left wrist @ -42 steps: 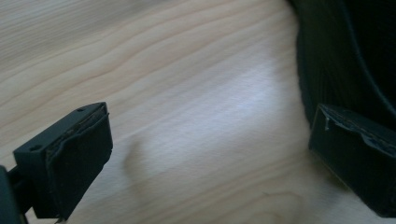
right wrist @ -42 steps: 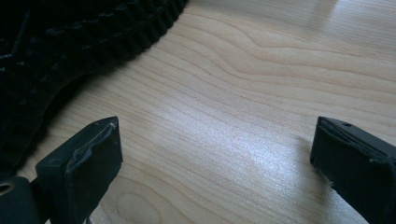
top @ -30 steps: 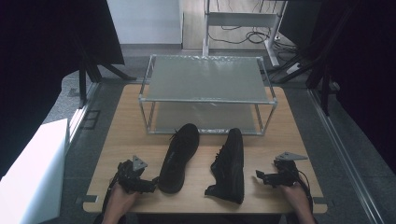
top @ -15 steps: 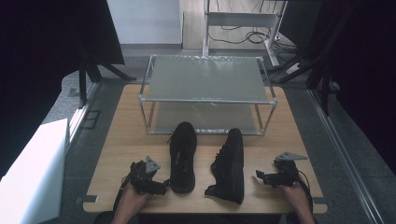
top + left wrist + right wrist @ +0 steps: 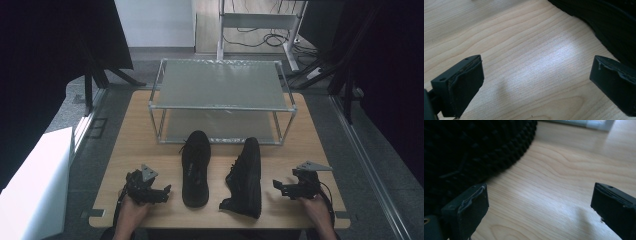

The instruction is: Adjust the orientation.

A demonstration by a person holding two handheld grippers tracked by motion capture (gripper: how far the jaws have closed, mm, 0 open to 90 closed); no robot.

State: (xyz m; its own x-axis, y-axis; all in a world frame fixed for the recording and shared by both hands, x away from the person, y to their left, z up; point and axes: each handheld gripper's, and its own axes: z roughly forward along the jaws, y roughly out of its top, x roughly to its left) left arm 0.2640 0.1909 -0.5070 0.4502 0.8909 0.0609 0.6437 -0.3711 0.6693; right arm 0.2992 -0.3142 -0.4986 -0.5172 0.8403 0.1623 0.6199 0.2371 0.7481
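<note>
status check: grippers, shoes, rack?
Left gripper open, empty, beside the upright left shoe. Right gripper open, empty, beside the right shoe lying on its side. Rack shelves bare, path unobstructed.

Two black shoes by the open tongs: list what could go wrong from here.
1. The right shoe lies tipped on its side; a pinch on its soft upper may slip.
2. The left shoe sits close beside it, so moving one could nudge the other.
3. The rack frame stands close behind both toes.
</note>
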